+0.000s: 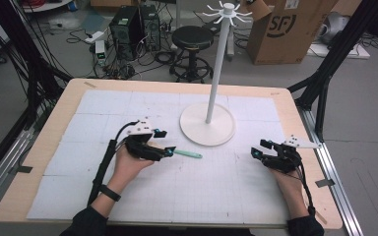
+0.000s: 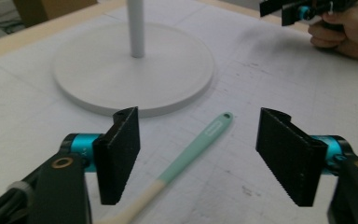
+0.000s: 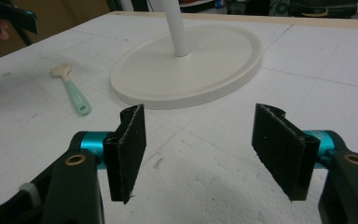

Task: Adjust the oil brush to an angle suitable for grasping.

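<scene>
The left gripper (image 1: 163,142) hovers with jaws spread wide, a mint-handled spatula (image 2: 193,149) lying flat on the table (image 1: 39,147) between and just beyond them, untouched. Ahead stands the white rack's round base (image 1: 207,124). At right, the right gripper (image 1: 261,149) rests open, gripping nothing.

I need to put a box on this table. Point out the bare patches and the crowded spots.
Bare patches: the white gridded mat at the far left, behind the left gripper, and the near middle between the two forearms. Crowded: the round white stand base, with the mint-handled spatula lying just in front of it by the left gripper. The right gripper occupies the right edge.
</scene>
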Demonstrator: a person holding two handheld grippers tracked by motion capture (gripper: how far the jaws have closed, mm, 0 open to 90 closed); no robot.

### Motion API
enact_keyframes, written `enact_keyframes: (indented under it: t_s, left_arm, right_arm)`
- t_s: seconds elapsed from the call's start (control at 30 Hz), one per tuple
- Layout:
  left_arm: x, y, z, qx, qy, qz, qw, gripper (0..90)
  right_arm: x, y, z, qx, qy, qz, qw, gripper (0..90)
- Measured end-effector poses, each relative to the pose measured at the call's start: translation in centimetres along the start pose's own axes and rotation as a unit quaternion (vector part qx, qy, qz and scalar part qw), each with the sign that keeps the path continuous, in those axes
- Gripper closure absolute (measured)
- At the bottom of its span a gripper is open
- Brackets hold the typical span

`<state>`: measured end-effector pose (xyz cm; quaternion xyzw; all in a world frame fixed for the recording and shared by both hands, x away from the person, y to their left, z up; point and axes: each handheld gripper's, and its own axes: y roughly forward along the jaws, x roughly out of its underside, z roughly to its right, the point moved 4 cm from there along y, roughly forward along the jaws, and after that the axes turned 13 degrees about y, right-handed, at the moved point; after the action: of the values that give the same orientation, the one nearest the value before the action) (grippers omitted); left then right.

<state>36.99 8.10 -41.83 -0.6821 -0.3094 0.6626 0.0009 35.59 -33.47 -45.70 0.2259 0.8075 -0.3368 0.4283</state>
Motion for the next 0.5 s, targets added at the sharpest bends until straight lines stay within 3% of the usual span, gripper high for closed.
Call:
enact_keyframes:
  t_s: [0.27, 0.5]
  left_arm:
    - [0.6, -5.1, -1.7, -0.033, -0.004, 0.056, 0.9979, 21.0]
    - [2.1, -8.8, -2.7, -0.053, -0.005, 0.081, 0.9953, 18.8]
  right_arm:
    - [0.0, 0.0, 0.0, 0.001, 0.0, 0.0, 1.0, 34.9]
    - [0.0, 0.0, 0.1, 0.0, 0.003, 0.0, 1.0, 34.9]
